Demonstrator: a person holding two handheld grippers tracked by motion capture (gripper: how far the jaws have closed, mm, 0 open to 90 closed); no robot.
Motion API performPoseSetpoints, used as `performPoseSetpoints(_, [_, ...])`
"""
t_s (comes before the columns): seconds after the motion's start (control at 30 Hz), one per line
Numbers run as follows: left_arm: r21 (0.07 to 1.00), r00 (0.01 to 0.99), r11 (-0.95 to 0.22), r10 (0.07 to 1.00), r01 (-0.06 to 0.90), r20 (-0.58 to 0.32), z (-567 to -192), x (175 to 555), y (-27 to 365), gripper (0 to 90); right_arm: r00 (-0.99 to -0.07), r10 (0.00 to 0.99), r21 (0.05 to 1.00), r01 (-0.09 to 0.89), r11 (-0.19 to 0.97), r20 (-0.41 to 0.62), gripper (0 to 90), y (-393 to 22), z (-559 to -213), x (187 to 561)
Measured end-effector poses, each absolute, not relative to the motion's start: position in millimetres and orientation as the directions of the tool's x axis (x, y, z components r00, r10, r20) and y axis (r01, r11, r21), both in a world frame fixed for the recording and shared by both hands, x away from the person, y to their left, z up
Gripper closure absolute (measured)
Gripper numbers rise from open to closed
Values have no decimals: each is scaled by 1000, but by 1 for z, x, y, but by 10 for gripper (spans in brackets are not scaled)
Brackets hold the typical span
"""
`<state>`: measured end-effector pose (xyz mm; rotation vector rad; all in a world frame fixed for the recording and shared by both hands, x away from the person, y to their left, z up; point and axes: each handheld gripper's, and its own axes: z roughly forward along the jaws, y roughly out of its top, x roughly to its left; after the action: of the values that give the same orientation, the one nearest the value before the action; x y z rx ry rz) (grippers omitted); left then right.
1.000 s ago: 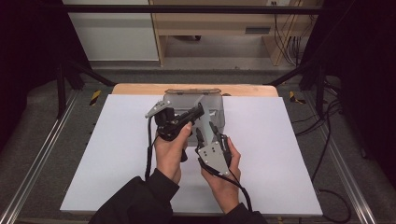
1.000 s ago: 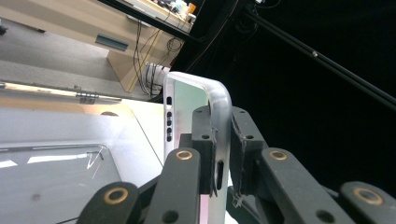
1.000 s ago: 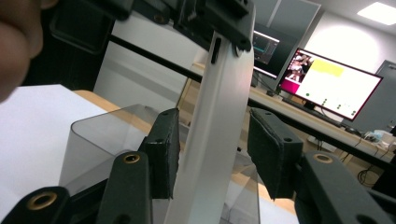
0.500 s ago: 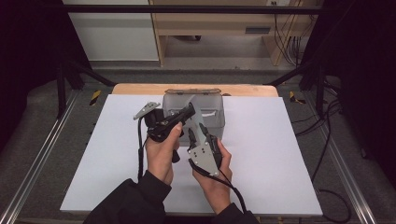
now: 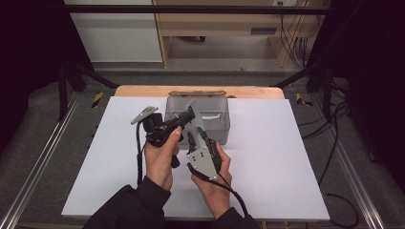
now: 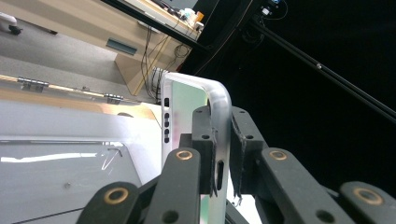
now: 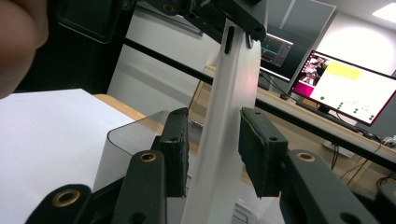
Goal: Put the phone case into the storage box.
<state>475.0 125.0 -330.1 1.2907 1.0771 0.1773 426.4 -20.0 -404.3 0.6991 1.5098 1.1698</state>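
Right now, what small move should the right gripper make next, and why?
Probably finish closing. The left gripper already clamps the white plastic strip, and the right gripper has just been closing around it, but a gap still shows beside its fingers.

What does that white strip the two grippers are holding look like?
The white strip is thin, flat, smooth, probably plastic, with a curved end and small slots. It stands on edge above the table. The left gripper is shut on it. The right gripper has been closing around it, gaps still showing beside its pads.
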Motion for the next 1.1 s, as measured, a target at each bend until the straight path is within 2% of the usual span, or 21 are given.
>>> performPoseSetpoints(0.6, [818,521,336,643,467,-562,-340,474,123,819,-268,891,930,-139,341,-367,647,-19,-406,430])
performPoseSetpoints(1.1, [812,509,341,646,474,-569,-342,472,124,817,-258,889,925,-129,356,-378,711,-20,-408,430])
